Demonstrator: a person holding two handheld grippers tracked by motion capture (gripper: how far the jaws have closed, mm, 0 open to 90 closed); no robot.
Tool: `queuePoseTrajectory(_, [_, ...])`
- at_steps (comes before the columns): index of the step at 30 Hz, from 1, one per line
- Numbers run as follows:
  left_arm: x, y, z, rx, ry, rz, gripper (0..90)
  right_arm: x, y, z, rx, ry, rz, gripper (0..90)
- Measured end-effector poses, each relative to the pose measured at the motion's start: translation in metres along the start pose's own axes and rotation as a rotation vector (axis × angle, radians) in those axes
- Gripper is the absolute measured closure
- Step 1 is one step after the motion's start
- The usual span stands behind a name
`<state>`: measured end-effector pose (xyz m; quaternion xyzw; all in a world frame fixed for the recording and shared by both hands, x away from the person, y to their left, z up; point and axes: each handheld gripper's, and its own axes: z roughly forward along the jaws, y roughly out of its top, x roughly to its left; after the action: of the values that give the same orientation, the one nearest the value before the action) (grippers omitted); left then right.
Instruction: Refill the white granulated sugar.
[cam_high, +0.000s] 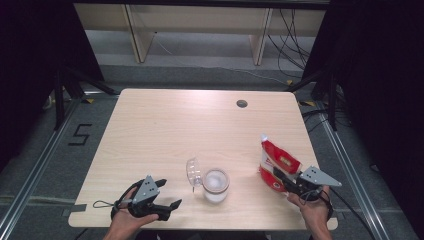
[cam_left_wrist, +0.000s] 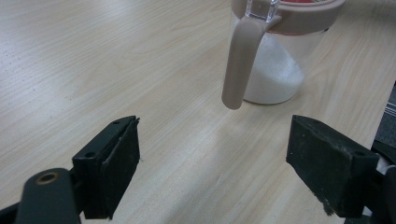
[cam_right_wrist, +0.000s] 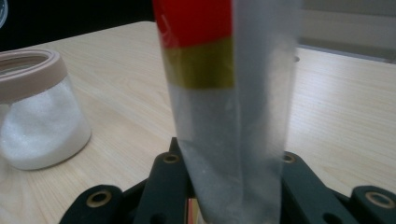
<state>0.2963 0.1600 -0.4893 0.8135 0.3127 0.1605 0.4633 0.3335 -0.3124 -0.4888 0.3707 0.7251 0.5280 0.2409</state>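
A clear jar with a beige rim holds white powder near the table's front middle; its clear lid is flipped open to the left. The jar stands beyond my left gripper, whose jaws are wide apart with only bare table between them. That left gripper rests at the front left. At the right, a red and white bag stands upright, and my right gripper is shut on its lower part. The bag rises between the right gripper's jaws, with the jar to its left.
The light wooden table has a round cable hole near its far edge. Black curtains hang on both sides, and shelving legs and cables stand on the floor beyond the table.
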Motion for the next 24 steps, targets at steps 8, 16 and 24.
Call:
queuePoseTrajectory(8, [0.0014,0.0003,0.0006,-0.006,-0.003,0.028,16.9,0.0011,-0.0021,-0.0019,-0.004,-0.018,0.026,74.2])
queuePoseTrajectory(16, [0.0014,0.0004,0.0009,-0.005,-0.008,0.024,16.9,-0.0009,-0.0018,-0.0014,-0.024,-0.015,0.016,69.4])
queuePoseTrajectory(24, [0.0014,0.0003,0.0011,-0.004,-0.008,0.026,16.8,0.0021,0.0002,-0.0045,-0.024,-0.064,0.039,55.5])
